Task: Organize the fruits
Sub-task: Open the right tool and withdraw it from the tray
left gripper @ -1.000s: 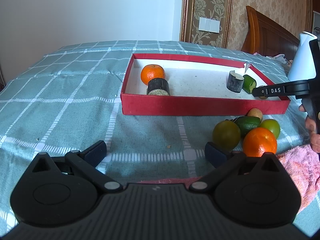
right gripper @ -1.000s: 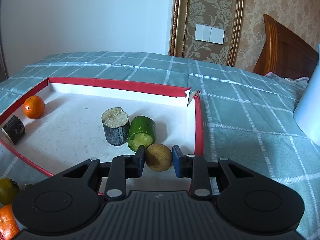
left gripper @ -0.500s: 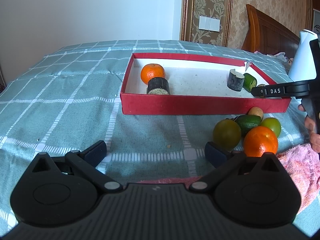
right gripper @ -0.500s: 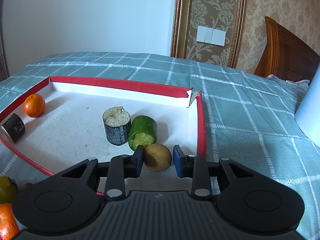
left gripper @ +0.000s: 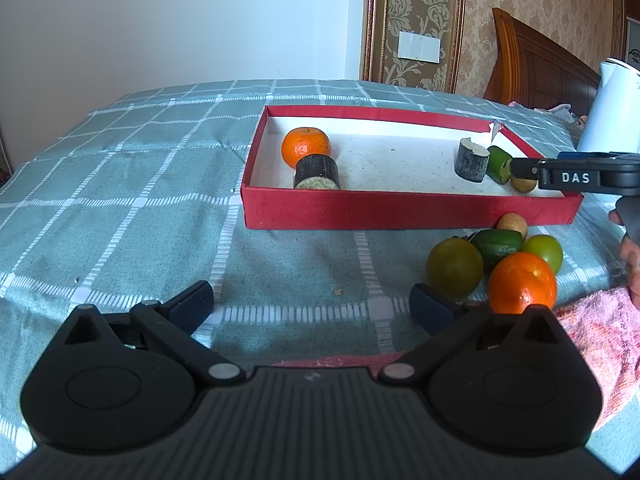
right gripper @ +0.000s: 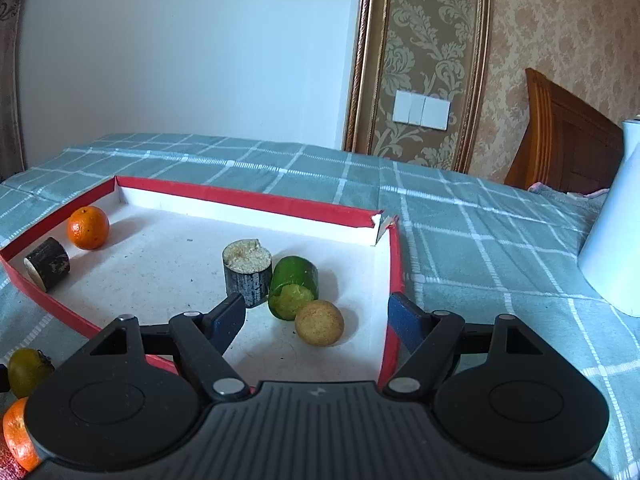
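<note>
Right wrist: right tool [right gripper: 316, 318] spread, tan fruit [right gripper: 319, 322] between, untouched.

In the right wrist view, the claw body hides part of the orange [right gripper: 16, 436] and the olive-green fruit [right gripper: 26, 370]. The white jug [left gripper: 612, 108] is cut off by the frame edge.

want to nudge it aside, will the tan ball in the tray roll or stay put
Likely rolls: the tan ball looks round and sits free on the flat tray floor. The green chunk beside it may stop it one way. It looks firm and probably light.
</note>
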Demonstrator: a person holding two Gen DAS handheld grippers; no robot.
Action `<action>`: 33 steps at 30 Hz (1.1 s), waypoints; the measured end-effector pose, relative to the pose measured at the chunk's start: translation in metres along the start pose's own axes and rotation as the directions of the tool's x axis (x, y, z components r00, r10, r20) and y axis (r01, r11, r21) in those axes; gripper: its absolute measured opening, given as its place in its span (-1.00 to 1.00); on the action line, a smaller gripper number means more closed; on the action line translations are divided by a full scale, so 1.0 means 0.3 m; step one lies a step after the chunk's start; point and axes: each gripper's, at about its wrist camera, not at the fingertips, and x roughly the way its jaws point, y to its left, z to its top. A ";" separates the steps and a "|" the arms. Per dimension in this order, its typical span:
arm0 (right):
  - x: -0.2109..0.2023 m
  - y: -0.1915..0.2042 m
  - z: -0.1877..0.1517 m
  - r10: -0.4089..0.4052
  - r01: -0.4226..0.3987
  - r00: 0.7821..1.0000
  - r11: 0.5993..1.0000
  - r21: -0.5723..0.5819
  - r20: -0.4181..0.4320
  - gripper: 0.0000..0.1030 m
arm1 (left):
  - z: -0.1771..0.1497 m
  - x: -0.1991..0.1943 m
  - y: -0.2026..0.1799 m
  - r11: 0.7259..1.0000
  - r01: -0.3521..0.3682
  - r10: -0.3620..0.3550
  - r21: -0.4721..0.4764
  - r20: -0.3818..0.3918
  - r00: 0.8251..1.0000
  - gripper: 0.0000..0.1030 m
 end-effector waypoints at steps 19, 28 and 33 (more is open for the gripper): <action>-0.161 -0.082 -0.110 0.009 -0.007 1.000 0.998 0.067 -0.028 0.74 | -0.001 -0.005 0.004 1.000 0.006 -0.006 -0.008 0.006 1.000 1.00; -0.129 -0.100 -0.130 0.023 -0.015 0.996 0.995 0.095 -0.085 0.74 | 0.002 -0.040 -0.010 0.996 0.069 -0.067 -0.058 0.037 0.997 1.00; -0.118 -0.097 -0.133 0.028 -0.018 0.993 0.996 0.089 -0.110 0.74 | 0.036 -0.035 -0.037 0.987 0.143 -0.140 -0.067 0.039 0.989 1.00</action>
